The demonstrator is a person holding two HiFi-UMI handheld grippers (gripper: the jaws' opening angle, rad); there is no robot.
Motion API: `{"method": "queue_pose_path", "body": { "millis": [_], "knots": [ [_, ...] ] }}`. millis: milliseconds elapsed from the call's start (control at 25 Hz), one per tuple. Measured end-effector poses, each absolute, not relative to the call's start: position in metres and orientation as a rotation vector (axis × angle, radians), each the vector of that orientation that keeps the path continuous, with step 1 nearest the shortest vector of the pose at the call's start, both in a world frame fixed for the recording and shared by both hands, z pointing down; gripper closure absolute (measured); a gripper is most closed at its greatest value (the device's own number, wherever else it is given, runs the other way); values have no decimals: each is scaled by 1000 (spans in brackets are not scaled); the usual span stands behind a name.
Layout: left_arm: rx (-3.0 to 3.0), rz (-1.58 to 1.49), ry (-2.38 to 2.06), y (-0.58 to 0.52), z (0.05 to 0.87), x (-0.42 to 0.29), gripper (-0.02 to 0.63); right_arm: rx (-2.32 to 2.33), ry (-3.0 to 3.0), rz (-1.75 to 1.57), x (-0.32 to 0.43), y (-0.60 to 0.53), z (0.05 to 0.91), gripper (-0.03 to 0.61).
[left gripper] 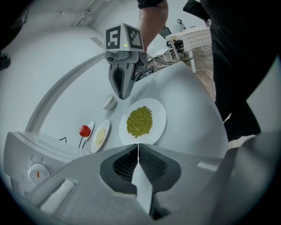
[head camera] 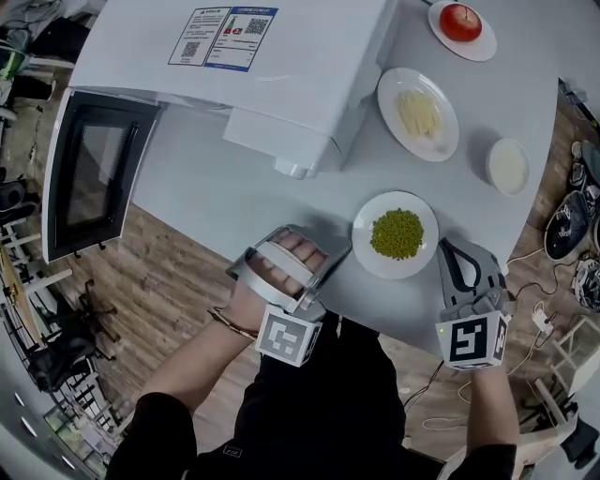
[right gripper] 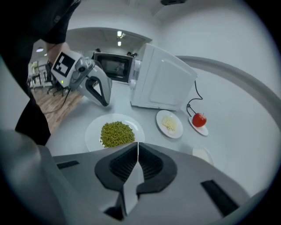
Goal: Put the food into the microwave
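Note:
A white plate of green peas (head camera: 396, 234) lies on the table's near side, between my two grippers. My left gripper (head camera: 337, 260) is just left of the plate, shut and empty. In its own view, the shut left gripper (left gripper: 138, 145) points at the near rim of the plate of green peas (left gripper: 140, 121). My right gripper (head camera: 448, 247) sits at the plate's right edge, also shut with nothing in it. Its own view shows the shut right gripper (right gripper: 138, 143) just short of the peas (right gripper: 117, 132). The white microwave (head camera: 234, 66) stands at the back left with its door (head camera: 94, 178) swung open.
Behind the peas stand a plate of pale strips (head camera: 418, 112), a plate with a tomato (head camera: 461, 22) and a small white bowl (head camera: 507, 166). The table's curved front edge (head camera: 394, 328) runs close to the grippers. Cables and shoes lie on the floor at right.

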State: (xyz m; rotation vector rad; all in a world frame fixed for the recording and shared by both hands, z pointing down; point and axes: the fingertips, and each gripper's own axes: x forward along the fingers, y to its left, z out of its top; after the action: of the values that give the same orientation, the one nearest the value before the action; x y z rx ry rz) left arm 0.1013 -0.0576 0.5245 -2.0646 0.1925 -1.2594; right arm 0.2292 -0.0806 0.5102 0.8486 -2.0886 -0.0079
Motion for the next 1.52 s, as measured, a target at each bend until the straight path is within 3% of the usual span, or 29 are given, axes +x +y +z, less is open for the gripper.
{"method": "queue_pose_path", "body": {
  "millis": [920,1520],
  "knots": [
    [-1869,-1219,79,-56,546,111,603,525,-1760,-714,245,-85,554,561],
    [-1867,-1210,100,-58,550,120,603,516,-1755,-792,240,-81,562,540]
  ]
}}
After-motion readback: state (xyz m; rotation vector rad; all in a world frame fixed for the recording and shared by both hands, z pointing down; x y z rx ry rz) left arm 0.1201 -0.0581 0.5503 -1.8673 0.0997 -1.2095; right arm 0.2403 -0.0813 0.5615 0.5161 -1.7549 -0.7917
